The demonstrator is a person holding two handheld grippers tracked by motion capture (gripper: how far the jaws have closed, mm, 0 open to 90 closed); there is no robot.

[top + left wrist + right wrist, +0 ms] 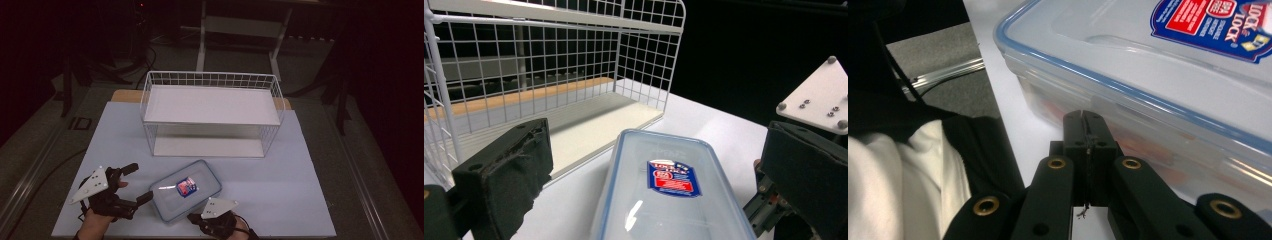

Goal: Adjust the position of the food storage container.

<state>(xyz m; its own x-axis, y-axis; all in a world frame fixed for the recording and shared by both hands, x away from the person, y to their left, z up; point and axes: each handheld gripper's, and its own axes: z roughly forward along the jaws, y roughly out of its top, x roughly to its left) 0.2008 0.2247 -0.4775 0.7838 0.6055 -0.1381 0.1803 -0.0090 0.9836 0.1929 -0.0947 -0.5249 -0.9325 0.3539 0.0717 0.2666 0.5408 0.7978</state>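
Near the table's front edge lies one lidded container (186,191) with one label. Two tongs flank it: left tongs (136,182) spread wide at its left end, right tongs (192,218) closed, empty, at its front side. One wire shelf rack (210,112) stands behind.

The lidded container (185,190) lies on the table (280,190) in front of the wire shelf (212,112) (near the front edge), between the left gripper (139,182) and right gripper (192,218).
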